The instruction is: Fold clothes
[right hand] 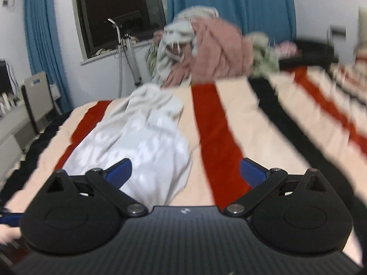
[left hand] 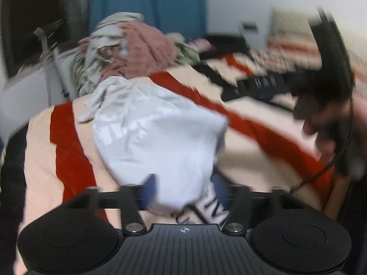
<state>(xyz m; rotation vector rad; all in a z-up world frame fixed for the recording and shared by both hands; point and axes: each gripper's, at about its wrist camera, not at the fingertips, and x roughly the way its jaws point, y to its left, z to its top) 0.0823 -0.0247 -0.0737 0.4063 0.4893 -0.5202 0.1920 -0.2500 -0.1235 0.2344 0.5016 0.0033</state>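
A white garment with pale printed lettering (left hand: 158, 135) lies bunched on the striped bed cover (left hand: 75, 160). My left gripper (left hand: 183, 194) is shut on the white garment's near end, and the cloth hangs over and between its blue pads. In the right wrist view the same garment (right hand: 142, 146) lies stretched out ahead and to the left. My right gripper (right hand: 185, 171) is open and empty above the bed, its left finger (right hand: 119, 171) over the garment's near edge. The right gripper and the hand holding it show blurred in the left wrist view (left hand: 325, 87).
A pile of pink, grey and green clothes (right hand: 206, 48) sits at the far end of the bed. The cover has red and black stripes (right hand: 218, 142). A window, blue curtains (right hand: 41, 45) and a metal stand (right hand: 123, 52) lie beyond; shelves stand at the left.
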